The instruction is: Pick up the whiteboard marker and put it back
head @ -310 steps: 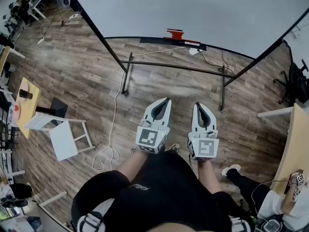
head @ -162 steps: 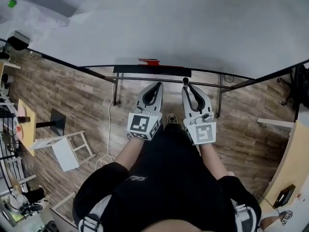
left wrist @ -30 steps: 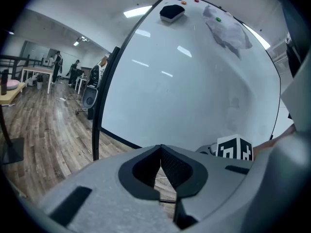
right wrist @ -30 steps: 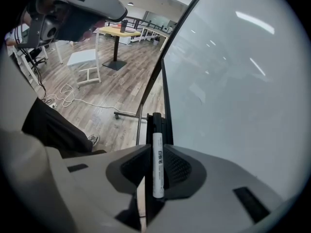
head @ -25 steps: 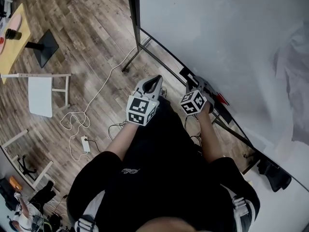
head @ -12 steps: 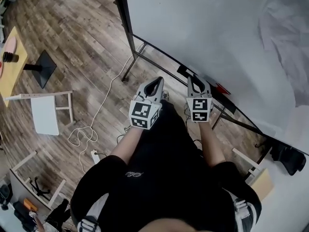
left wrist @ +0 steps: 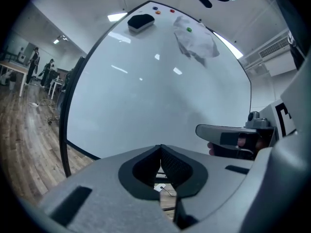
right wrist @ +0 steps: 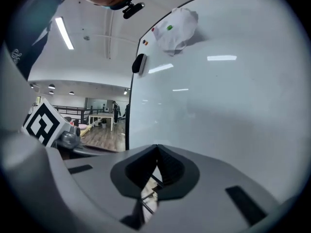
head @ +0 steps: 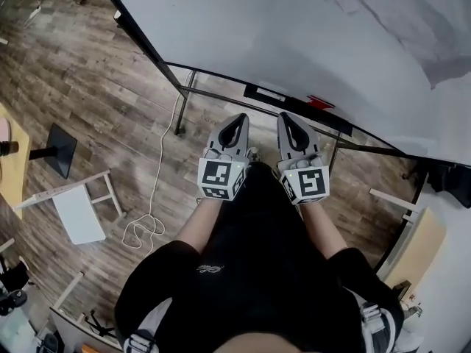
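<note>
The right gripper (head: 286, 118) has just been closing its jaws. Now they press together with nothing between them. The left gripper (head: 239, 118) is pressed together too, and it is empty. Both point at the whiteboard (head: 294, 28), side by side, and neither touches the black tray (head: 294, 103) under it. I think the whiteboard marker lies on that tray, already put back, so no hand needs to hold it. It is too small and dark to pick out.

The whiteboard (left wrist: 146, 96) was smooth and glossy, with bright reflections across it. The floor (head: 96, 87) looked like grained, matt wood planks. My left tongs (head: 238, 118) and right tongs (head: 284, 116) were matt grey plastic, their dark pads (left wrist: 175, 168) finely ribbed.
</note>
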`<state>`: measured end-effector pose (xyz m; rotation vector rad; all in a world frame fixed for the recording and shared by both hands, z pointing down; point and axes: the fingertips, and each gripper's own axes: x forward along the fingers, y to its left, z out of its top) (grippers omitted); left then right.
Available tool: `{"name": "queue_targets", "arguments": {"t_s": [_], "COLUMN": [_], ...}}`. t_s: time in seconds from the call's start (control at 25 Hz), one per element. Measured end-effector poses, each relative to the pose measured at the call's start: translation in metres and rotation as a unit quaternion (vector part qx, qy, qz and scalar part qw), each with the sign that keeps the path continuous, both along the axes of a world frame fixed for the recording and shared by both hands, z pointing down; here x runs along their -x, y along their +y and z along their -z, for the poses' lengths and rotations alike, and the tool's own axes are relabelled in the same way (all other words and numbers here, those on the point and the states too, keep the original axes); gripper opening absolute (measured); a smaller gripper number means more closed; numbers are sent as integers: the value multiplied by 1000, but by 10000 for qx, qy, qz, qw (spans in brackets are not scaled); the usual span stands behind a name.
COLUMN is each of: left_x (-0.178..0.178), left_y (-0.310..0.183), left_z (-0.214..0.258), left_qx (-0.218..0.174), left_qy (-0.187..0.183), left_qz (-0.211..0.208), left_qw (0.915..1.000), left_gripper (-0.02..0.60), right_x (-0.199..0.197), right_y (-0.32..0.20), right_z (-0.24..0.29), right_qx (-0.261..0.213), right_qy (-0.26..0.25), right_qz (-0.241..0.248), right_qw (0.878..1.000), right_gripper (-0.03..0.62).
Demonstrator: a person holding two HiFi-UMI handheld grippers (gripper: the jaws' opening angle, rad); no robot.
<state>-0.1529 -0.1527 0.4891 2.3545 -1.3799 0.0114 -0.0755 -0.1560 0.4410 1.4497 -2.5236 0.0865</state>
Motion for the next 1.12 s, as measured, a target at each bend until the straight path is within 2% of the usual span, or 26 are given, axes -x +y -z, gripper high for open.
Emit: {"name": "queue_targets", "arguments": {"t_s": [0.32,0.44,0.76,1.12], "left_x": [-42,-58,-101,-133], "left_y": [2,9,43,99], "left_z": [25,32,43,20], "left_qx": [-211,-274,-350,-63], "left_qy": [-200,-267,-540,-766], "left_qz": [-159,-105,-63,111], "left_qw": [9995,9992,9979,9970], "left_gripper": [6,6,6,6], "right_x": [-37,-50,-92,-139], "right_y": [9,18,54,91], "right_z": [20,28,37,-2], "right_qx": [-191,-349,-386,-255], "right_qy": [-102,-43,6,28], "right_qz": [-158,-43,139,367], "right_qw": [9996,9994,9992,9990], "right_gripper": [3,3,3,3]}}
